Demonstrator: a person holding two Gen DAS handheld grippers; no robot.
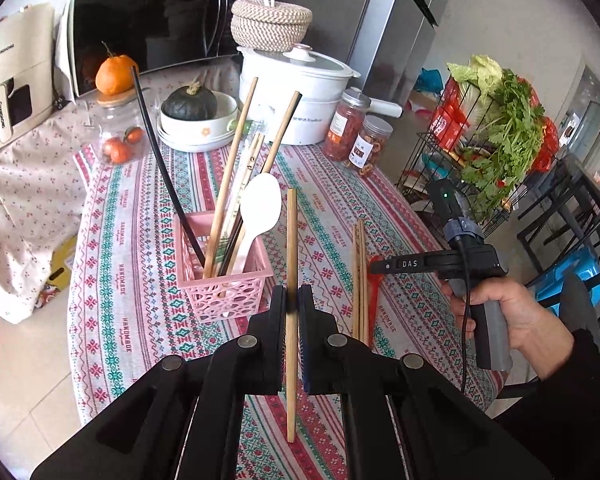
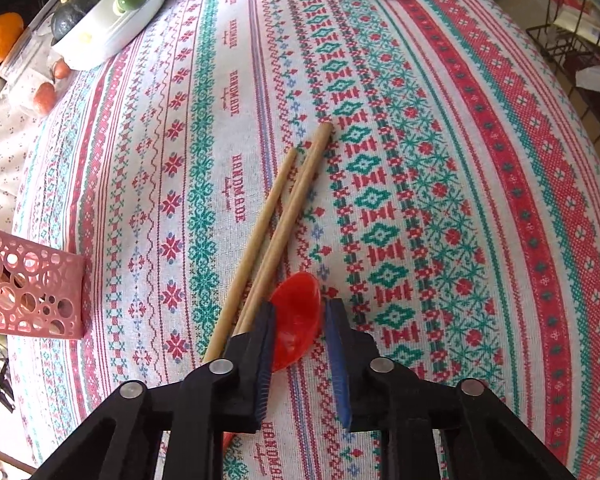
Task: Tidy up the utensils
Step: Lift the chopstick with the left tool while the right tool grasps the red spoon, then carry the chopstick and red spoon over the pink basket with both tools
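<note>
The left gripper (image 1: 293, 300) is clamped on one wooden chopstick (image 1: 291, 264), which stands nearly upright between the pads, its tip low toward 6 o'clock. At about 10 o'clock from it stands the pink basket (image 1: 224, 280), which holds several chopsticks and a white spoon (image 1: 260, 208).

The right gripper (image 2: 300, 312) has its jaws apart, one on each side of the bowl of the red spoon (image 2: 296, 320) lying on the tablecloth (image 2: 420, 160). I cannot tell whether the pads touch it. Two more loose chopsticks (image 2: 276, 232) lie just beside the spoon, running toward 1 o'clock.

In my judgement the step in hand is a double one: to carry the held chopstick to the basket and to pick the spoon. Next, the left side should move over the basket opening and lower the chopstick between the others; the right side should close on the spoon only, without catching the near chopsticks.
</note>
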